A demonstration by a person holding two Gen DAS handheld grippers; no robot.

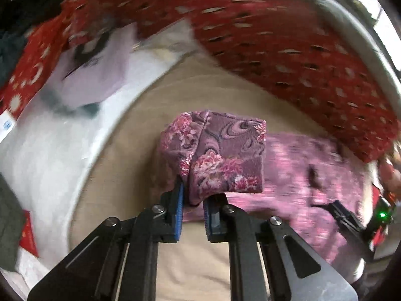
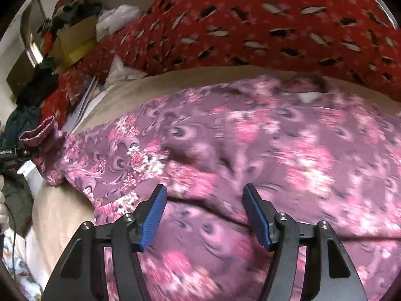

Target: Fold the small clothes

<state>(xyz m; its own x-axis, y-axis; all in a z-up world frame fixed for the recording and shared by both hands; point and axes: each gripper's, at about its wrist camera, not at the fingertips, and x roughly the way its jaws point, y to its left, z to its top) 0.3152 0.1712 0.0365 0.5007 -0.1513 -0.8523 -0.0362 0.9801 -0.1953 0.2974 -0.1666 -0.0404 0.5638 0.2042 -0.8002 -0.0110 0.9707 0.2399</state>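
Note:
A purple garment with pink flowers (image 2: 225, 150) lies spread on a beige sheet (image 2: 120, 95). My left gripper (image 1: 194, 202) is shut on one cuff end of it (image 1: 215, 155) and holds it lifted above the sheet; the rest of the garment (image 1: 300, 175) trails to the right. That lifted cuff shows in the right wrist view (image 2: 37, 135) at the far left. My right gripper (image 2: 204, 213) is open and empty, low over the garment's near part. It also shows in the left wrist view (image 1: 351, 220) at the right edge.
A red patterned blanket (image 2: 275, 25) is bunched along the far side of the bed. White and lilac clothes (image 1: 95, 75) lie at the left. A cardboard box and dark clothes (image 2: 70, 35) are piled at the far left.

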